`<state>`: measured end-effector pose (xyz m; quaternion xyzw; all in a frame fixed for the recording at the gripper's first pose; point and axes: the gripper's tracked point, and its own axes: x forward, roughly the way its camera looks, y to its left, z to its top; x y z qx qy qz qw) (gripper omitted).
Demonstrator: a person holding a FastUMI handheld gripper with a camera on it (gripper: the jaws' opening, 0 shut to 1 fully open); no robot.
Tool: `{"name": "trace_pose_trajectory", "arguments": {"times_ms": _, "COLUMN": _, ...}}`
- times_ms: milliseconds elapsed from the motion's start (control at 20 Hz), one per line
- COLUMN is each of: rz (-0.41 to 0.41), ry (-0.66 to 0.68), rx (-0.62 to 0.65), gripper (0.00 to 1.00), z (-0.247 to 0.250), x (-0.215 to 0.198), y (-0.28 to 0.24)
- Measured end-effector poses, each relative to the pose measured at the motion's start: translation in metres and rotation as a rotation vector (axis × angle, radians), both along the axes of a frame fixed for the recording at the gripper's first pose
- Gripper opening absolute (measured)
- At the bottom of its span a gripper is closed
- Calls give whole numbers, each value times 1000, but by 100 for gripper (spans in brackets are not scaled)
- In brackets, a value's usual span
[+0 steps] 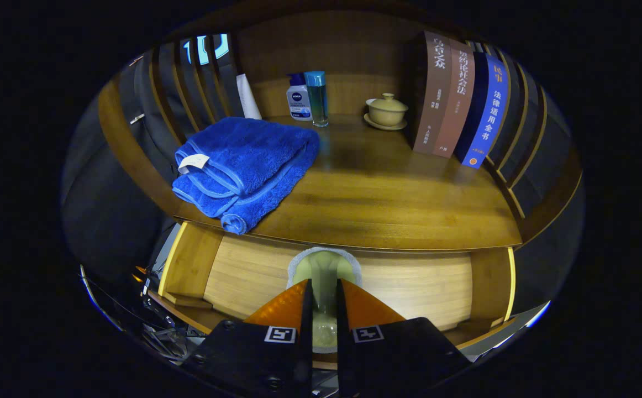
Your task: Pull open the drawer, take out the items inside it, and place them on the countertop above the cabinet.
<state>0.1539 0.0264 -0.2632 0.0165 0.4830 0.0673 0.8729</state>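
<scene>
Between our gripper's point(324, 301) 2 fingers we clench a pale green item point(324, 271), held above the open drawer point(354, 282). Just beyond lies the countertop point(387, 193); lifting too low could knock it against the edge, or onto the blue towel point(243, 166).

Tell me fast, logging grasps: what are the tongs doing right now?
Tongs: closed on a pale green item, both fingers pressing it, above the open drawer.

法律适用全书 on blue book point(484, 119) spine, coded markers on gripper point(325, 287) gripping pale item point(324, 265)
</scene>
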Motion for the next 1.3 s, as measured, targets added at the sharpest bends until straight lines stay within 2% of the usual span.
{"name": "trace_pose_trajectory", "arguments": {"times_ms": 300, "rz": -25, "ry": -67, "rx": 38, "gripper": 23, "z": 47, "x": 2, "y": -11}}
{"name": "trace_pose_trajectory", "arguments": {"times_ms": 500, "rz": -70, "ry": -153, "rx": 9, "gripper": 22, "z": 70, "x": 33, "y": -27}}
{"name": "trace_pose_trajectory", "arguments": {"times_ms": 800, "rz": -112, "ry": -179, "rx": -47, "gripper": 22, "z": 44, "x": 85, "y": -42}}
{"name": "trace_pose_trajectory", "arguments": {"times_ms": 1300, "rz": -149, "ry": -176, "rx": -124, "gripper": 23, "z": 1, "x": 150, "y": -57}}
